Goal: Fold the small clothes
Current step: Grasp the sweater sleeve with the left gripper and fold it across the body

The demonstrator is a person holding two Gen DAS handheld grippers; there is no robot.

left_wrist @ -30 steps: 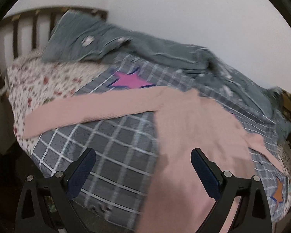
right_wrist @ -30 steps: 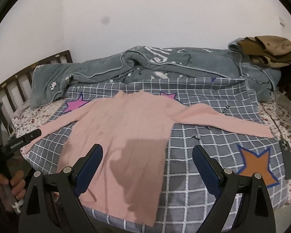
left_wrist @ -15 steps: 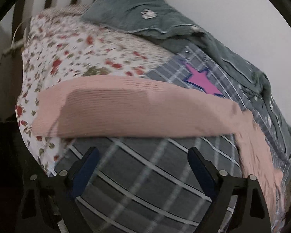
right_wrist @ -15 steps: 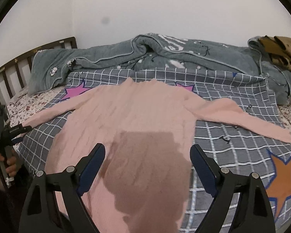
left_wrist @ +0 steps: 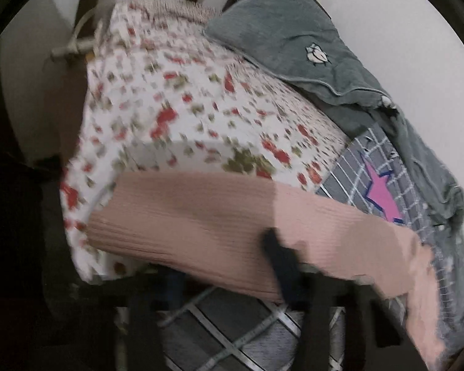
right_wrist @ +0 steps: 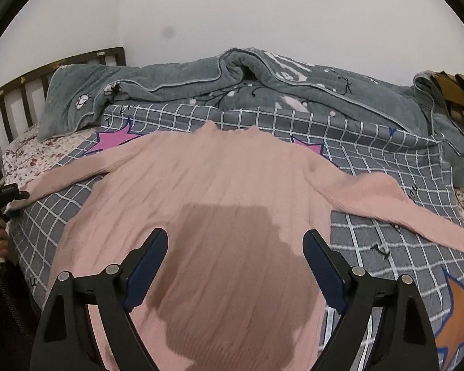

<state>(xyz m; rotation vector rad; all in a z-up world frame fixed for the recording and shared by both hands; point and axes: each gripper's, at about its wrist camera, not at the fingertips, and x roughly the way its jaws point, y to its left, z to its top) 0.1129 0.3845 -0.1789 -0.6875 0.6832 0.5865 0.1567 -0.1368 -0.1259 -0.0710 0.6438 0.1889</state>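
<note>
My left gripper [left_wrist: 281,266] tips down, its jaws just squeezing in on the pink sweater's [right_wrist: 219,185] sleeve [left_wrist: 201,216]. My right gripper [right_wrist: 235,266] hangs spread wide over the sweater, which lies flat on the checked blanket [right_wrist: 371,241].

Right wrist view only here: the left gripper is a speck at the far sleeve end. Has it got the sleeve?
Observer: The left gripper has just been closing; the sleeve sits between its fingers and looks pinched, though the frame is blurred.
Operator: Where on the sleeve?
Observer: Its near edge, some way in from the cuff.
Operator: What's under the cuff?
Observer: The floral sheet, not the checked cover.
</note>
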